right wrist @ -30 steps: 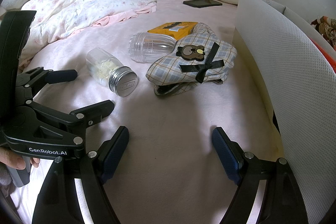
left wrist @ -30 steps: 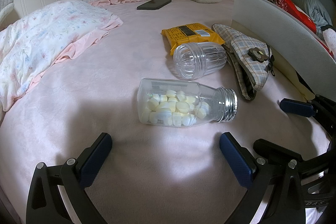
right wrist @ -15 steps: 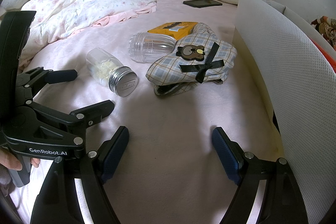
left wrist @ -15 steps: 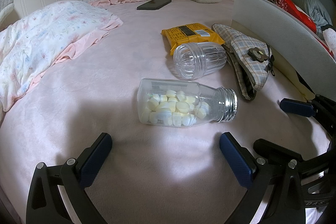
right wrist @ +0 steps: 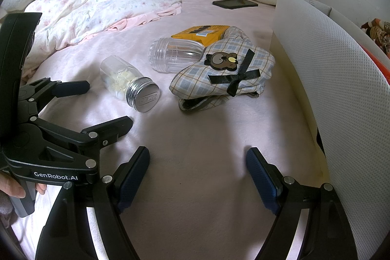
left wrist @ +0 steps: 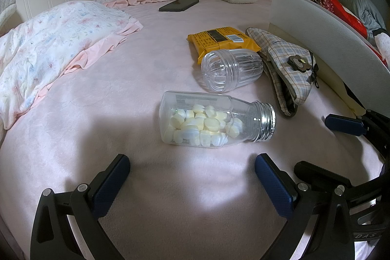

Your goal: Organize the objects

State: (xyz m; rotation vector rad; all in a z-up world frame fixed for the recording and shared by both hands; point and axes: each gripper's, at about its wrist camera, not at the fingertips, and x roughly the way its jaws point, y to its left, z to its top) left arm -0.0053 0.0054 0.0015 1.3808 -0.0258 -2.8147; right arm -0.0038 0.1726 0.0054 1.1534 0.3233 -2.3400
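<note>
— On the pink bed [left wrist: 102, 99], where's the clear screw-capped bottle of pale tablets [left wrist: 214, 123]?
— Lying sideways beside the ribbed clear plastic jar [left wrist: 231, 70].
— And the tongs?
— Left tongs [left wrist: 192, 177] and right tongs [right wrist: 197, 169] both spread wide, empty.

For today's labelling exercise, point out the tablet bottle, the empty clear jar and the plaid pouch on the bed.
tablet bottle [left wrist: 195, 122], left wrist view, on its clear body over the tablets.
empty clear jar [left wrist: 231, 70], left wrist view, on its ribbed side wall.
plaid pouch [right wrist: 199, 79], right wrist view, on the checked fabric left of the black bow.
</note>
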